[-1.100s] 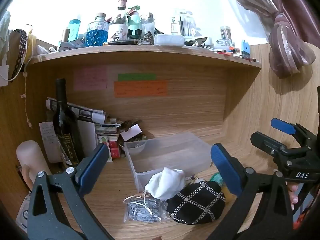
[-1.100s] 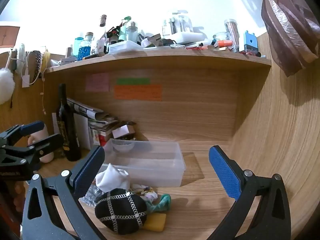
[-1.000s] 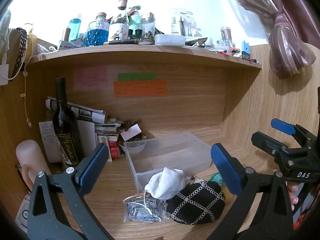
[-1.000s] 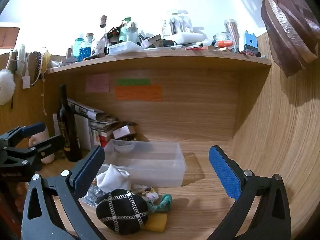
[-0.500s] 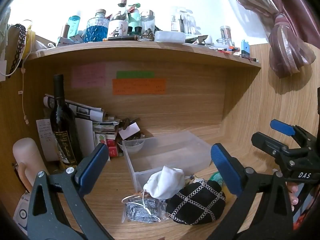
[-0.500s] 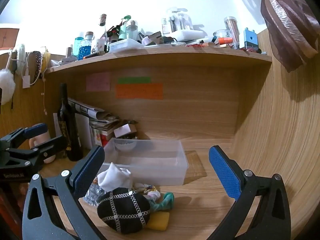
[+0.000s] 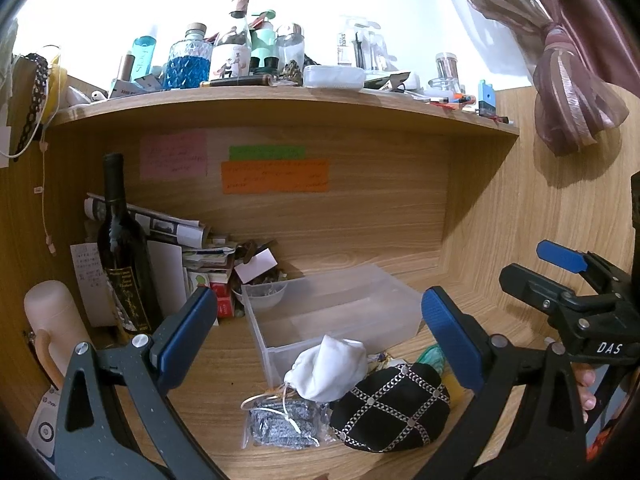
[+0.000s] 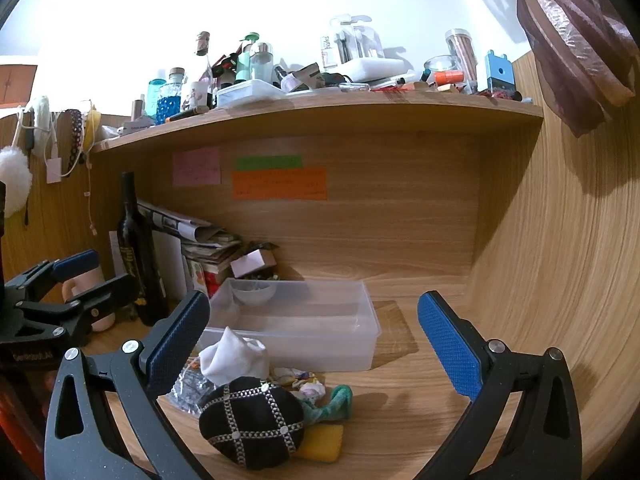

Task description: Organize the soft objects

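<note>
A pile of soft things lies on the wooden desk in front of a clear plastic bin (image 7: 332, 312) (image 8: 296, 324). It holds a black pouch with a silver grid (image 7: 390, 408) (image 8: 250, 420), a white cloth bag (image 7: 330, 368) (image 8: 234, 356), a green scrunchie (image 8: 338, 400) (image 7: 430, 356), a yellow sponge (image 8: 322, 442) and a grey item in a clear bag (image 7: 280, 424). My left gripper (image 7: 320, 332) is open and empty, held above the pile. My right gripper (image 8: 314, 336) is open and empty, just behind the pile.
A dark wine bottle (image 7: 124, 256) (image 8: 140, 252), stacked papers and boxes (image 7: 200, 252) and a pink bottle (image 7: 52, 320) stand at the left. A small bowl (image 7: 266, 294) sits behind the bin's left end. A cluttered shelf (image 7: 280, 96) hangs above. Wooden walls close the right side.
Both views have shifted very slightly; the grippers stay open and the pile has not moved.
</note>
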Tool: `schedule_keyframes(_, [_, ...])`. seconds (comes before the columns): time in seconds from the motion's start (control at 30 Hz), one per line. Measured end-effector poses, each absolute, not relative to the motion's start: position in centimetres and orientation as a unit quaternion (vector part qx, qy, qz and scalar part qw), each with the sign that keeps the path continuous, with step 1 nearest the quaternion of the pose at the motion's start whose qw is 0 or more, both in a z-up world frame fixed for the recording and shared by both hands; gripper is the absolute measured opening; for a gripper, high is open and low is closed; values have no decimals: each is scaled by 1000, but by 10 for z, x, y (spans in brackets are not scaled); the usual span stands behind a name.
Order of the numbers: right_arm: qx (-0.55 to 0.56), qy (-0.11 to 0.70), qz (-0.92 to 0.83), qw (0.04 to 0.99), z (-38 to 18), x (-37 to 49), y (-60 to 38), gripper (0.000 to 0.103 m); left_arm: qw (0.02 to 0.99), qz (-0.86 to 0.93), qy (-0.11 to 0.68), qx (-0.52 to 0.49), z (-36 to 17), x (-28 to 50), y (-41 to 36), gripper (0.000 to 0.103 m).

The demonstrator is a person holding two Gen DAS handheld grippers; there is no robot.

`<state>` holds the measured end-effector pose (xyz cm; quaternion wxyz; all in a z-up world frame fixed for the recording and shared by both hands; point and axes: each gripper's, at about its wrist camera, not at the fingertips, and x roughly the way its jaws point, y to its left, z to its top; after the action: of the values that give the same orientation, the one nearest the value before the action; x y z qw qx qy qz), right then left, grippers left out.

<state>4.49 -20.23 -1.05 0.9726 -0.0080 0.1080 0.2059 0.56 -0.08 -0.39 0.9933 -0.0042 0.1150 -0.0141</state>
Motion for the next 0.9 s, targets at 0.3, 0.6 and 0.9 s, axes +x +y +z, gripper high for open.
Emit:
schedule_keyframes(0.3, [-4, 109, 206, 972, -12, 45, -204, 103, 994, -17, 112, -4, -4, 5, -2, 103])
schedule_keyframes(0.6, [-2, 109, 208, 972, -12, 45, -203, 103, 994, -18, 111, -3, -4, 4, -3, 103])
schedule_keyframes(0.9, [-1, 106, 212, 972, -12, 43, -204, 103, 994, -18, 110, -4, -4, 5, -5, 103])
